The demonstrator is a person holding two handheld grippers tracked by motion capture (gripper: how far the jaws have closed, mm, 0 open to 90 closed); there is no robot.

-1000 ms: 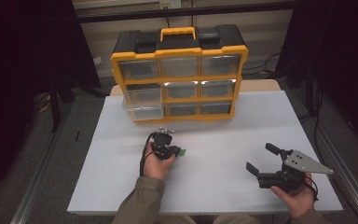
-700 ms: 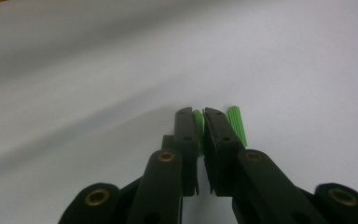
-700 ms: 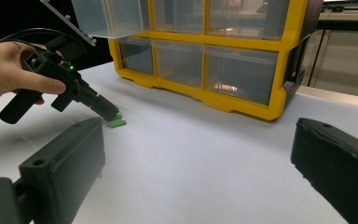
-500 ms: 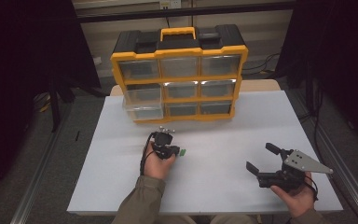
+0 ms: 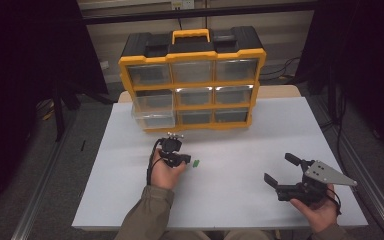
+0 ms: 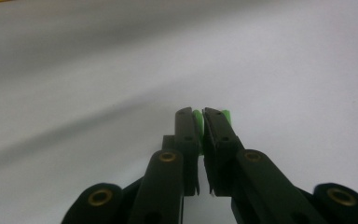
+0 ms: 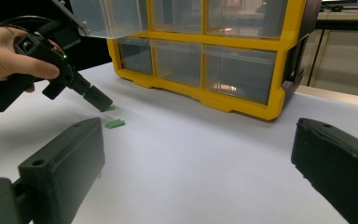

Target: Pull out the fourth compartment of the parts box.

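Note:
My left gripper rests its tips on the white table in front of the organizer. In the left gripper view the jaws of my left gripper stand almost together, pinching a small green plastic part. A second green part lies just beyond the right jaw. The right gripper view has my left gripper tilted down on one green part, with the other green part loose beside it. My right gripper is held open at the front right, nothing between its jaws.
A yellow and black organizer with clear drawers stands at the back of the table. Its lower left drawer is pulled out toward me. The table's front edge runs close below both hands.

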